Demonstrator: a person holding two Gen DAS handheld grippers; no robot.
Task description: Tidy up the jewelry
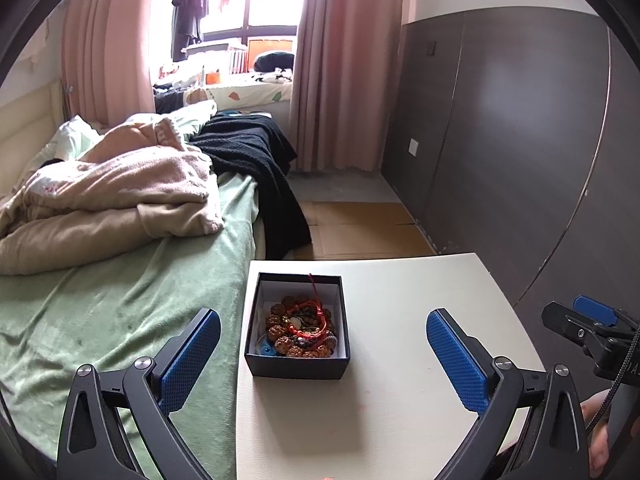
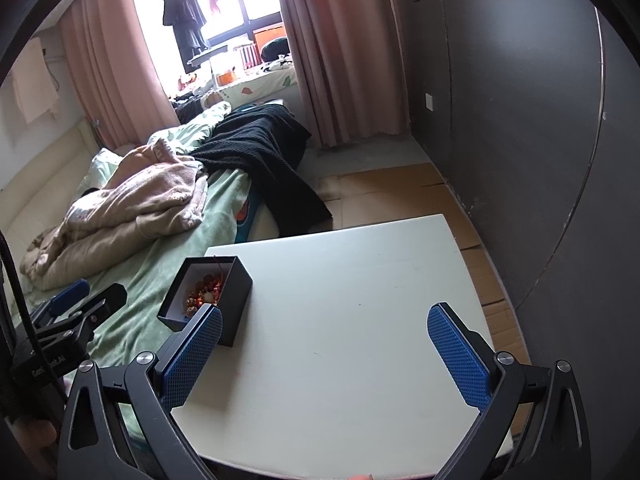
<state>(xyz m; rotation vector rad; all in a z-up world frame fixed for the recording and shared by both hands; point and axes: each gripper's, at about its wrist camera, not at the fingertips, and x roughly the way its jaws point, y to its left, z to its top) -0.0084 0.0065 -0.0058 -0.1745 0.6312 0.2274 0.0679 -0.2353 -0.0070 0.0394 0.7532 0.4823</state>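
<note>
Two large surfaces fill my view: the bed (image 1: pixel 120 300) with its green sheet on the left, and the white bench (image 1: pixel 400 360) set just beside it. A crumpled beige blanket (image 1: pixel 100 208) and a black blanket (image 1: pixel 256 160) lie on the bed, well apart from the bench. A black box (image 1: pixel 296 326) with a white lining sits open on the bench near its left edge. Inside the box lies the jewelry (image 1: pixel 302 330): brown bead bracelets (image 1: pixel 282 318) with a red cord (image 1: pixel 316 312) draped over them, one end reaching up past the far wall. My left hand-held gripper (image 1: pixel 322 364) hangs above the bench with its fingers spread wide on either side of the box, touching nothing. My right hand-held gripper (image 2: pixel 326 354) is likewise spread and empty, over bare bench to the right of the box.
</note>
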